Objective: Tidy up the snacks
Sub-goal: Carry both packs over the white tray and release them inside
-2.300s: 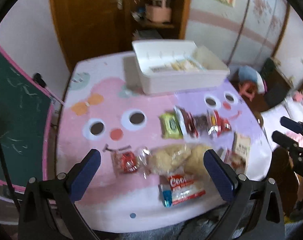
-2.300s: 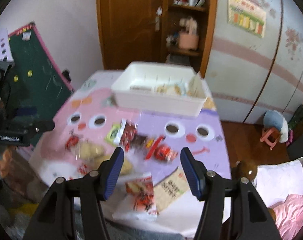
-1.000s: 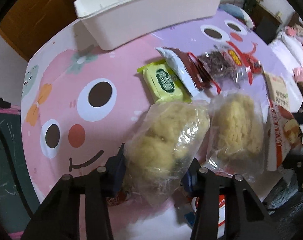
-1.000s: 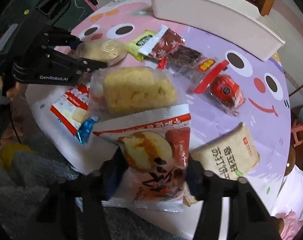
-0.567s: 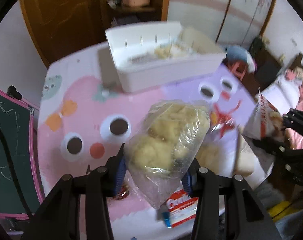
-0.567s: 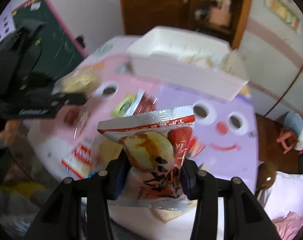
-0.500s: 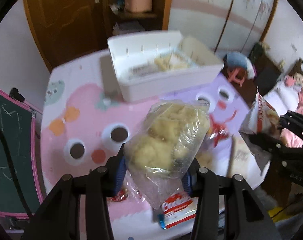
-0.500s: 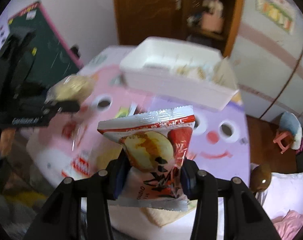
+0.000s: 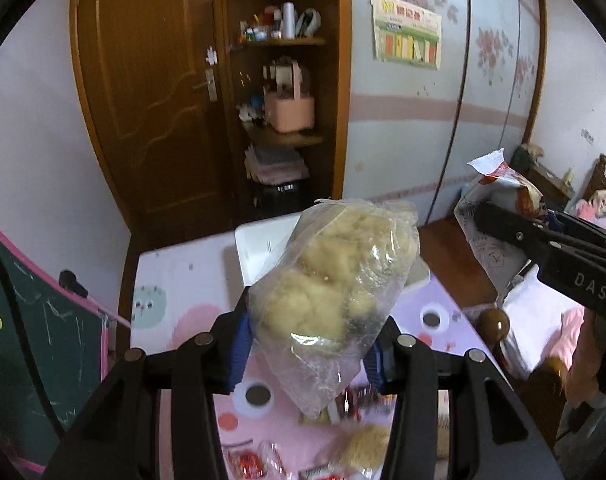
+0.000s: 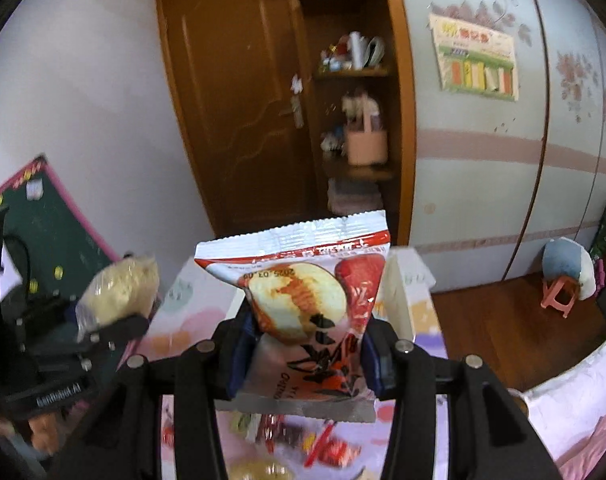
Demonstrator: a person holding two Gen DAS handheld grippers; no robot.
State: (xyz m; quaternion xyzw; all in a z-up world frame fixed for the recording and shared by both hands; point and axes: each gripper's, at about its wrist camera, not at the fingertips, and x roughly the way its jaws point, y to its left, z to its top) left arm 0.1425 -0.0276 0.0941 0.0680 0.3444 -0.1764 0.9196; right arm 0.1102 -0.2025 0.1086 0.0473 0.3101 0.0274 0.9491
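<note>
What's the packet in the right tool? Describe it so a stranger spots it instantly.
Start at the pink cartoon-face table with the white bin at its far end. Lifted above it, the right tool pinches a red-and-white foil packet. Unlike the clear bag of pale yellow pastry in the left tool, it is opaque, with a printed cake picture.

left gripper: clamped, raised | right gripper: clamped, raised

A pink cartoon-face table carries a white bin and scattered snack packets.
</note>
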